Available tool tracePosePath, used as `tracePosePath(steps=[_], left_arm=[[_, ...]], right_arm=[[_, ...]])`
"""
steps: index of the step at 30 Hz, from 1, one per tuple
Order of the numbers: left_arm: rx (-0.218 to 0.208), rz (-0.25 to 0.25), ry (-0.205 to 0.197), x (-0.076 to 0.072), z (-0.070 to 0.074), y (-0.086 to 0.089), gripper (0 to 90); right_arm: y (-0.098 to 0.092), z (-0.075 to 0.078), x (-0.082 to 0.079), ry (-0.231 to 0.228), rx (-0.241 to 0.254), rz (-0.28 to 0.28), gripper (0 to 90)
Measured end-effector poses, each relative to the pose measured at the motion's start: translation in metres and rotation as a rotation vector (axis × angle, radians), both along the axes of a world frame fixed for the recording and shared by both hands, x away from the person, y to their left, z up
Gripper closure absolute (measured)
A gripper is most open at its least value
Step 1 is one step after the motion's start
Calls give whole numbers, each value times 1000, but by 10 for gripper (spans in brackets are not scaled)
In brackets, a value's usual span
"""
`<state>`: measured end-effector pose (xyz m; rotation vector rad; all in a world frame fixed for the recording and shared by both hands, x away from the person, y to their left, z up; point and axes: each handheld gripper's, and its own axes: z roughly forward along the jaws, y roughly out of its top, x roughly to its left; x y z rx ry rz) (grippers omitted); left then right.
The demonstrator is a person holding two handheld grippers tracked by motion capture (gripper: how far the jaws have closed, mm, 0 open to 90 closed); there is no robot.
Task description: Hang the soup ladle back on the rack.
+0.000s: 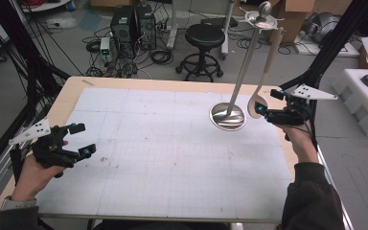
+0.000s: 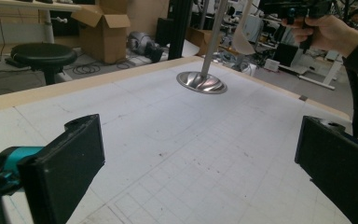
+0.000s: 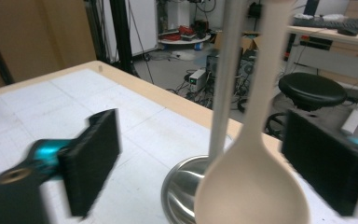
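Metal stand (image 1: 228, 116) sits near the table's (image 1: 172, 191) far right corner, round base flat, pole upright. Cream spoon (image 1: 257, 104) hangs from the stand's top, bowl down beside the base. Right gripper (image 1: 267, 115) at the right edge, jaws apart on either side of the spoon bowl, not touching it. Left gripper (image 1: 79, 141) near the left edge, jaws apart, empty.
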<state>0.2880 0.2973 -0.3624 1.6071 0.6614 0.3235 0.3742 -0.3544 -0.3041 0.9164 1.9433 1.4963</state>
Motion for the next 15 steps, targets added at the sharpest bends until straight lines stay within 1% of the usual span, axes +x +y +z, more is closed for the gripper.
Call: tracePosePath(steps=[1,2,3,5,6,7,9,11,13,15], left_arm=[[-6,2,-3,0,0,0,18],[-12,4,-7,0,1,1,18],[-16,7,-13,1,1,1,18],[-35,15,-20,2,2,3,18],[-43,16,-20,2,2,4,18],[-44,18,-21,2,2,4,18],[-43,22,-18,2,2,5,18],[-42,21,-18,1,2,6,18],[-44,22,-21,1,2,6,18],[-40,22,-21,0,2,6,18]], right_arm=[[3,-1,-2,-3,-3,5,3],[6,-2,-4,-1,0,8,1],[9,-2,-6,-3,0,-2,1],[14,-2,-10,-30,-14,-16,1],[16,-3,-13,-38,-10,-14,0],[18,-3,-14,-45,-6,-9,0],[21,-4,-17,-55,-19,5,1],[24,-6,-21,-66,-28,-1,1],[26,-9,-23,-62,-21,11,1],[28,-12,-26,-63,-24,6,1]])
